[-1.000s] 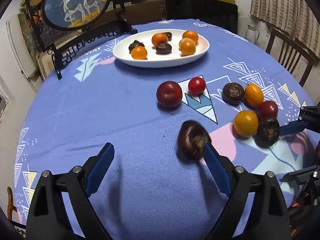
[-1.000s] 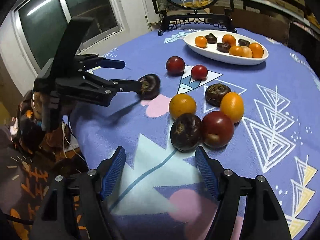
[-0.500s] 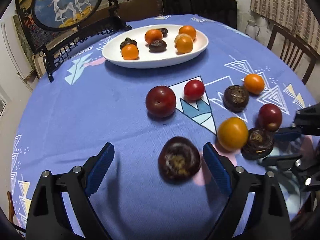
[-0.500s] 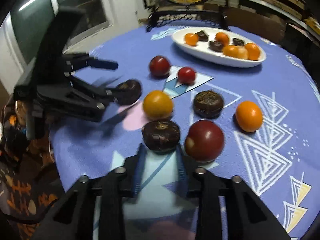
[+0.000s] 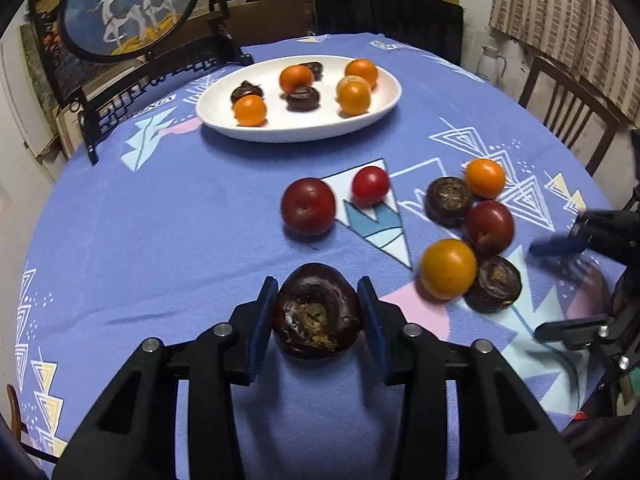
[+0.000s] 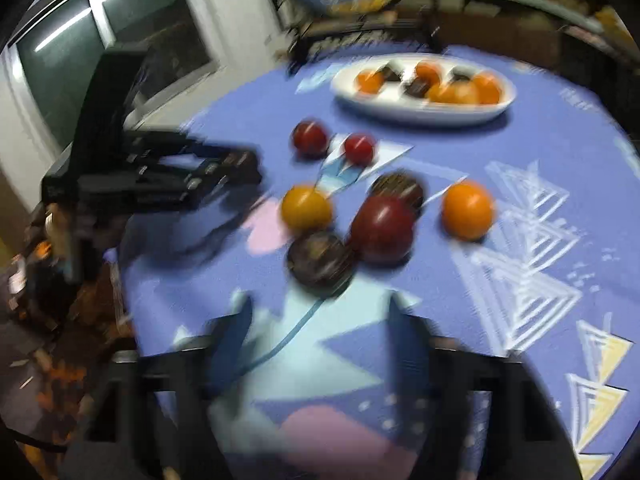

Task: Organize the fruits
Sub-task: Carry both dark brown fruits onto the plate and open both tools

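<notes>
The round surface [image 5: 152, 216] under its blue cloth has most of its open room from 7 to 11 o'clock in the left wrist view, a bare stretch running up to the white plate [image 5: 386, 102] at 12, so a carry there from the near edge meets nothing if it passes to the 9 o'clock side of the big red fruit [image 5: 308, 207]. The loose cluster [image 5: 466, 236] of orange, red and dark fruit crowds 3 o'clock, close to where the cloth curves off the edge. What has changed: the left hand-held gripper [image 5: 318, 322] has just closed its jaws, and the dark fruit [image 5: 316, 316], loose between wide pads half a second ago, now sits clamped at 6 o'clock, probably ready to lift. The right hand-held gripper [image 6: 318, 330] has just reopened; blur makes it uncertain, but its pads look apart and empty, just short of the nearest dark one [image 6: 322, 262].
</notes>
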The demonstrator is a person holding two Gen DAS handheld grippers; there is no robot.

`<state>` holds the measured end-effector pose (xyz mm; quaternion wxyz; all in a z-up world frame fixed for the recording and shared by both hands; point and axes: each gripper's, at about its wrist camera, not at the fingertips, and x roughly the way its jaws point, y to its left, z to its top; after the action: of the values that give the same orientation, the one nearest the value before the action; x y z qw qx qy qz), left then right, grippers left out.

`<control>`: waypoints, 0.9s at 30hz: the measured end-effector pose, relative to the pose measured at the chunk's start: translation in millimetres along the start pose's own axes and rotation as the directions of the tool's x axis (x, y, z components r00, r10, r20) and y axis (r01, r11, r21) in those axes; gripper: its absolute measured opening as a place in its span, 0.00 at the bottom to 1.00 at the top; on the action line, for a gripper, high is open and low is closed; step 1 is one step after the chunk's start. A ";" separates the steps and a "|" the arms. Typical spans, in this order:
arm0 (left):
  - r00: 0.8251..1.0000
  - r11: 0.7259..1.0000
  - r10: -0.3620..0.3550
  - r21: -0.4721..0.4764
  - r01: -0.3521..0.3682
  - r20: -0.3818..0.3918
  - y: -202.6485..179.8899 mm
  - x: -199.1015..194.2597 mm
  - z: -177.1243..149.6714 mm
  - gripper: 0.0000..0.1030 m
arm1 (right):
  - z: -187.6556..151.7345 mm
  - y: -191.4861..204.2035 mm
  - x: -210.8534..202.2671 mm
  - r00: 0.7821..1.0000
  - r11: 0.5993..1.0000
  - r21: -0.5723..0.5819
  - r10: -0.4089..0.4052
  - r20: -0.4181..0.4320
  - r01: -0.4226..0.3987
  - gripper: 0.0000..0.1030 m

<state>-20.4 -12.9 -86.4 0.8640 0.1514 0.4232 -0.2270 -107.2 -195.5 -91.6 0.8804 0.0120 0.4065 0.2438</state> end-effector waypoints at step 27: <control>0.992 0.999 0.047 0.006 -0.048 0.120 7.9 -21.4 76.2 0.39 | 77.4 -29.2 -38.0 0.977 0.993 -0.009 -0.114 0.179 0.117 0.39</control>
<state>22.7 -35.1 -23.3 0.8923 0.1511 0.3659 -0.2170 -60.0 -224.1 -19.2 0.9261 0.0014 0.3236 0.1942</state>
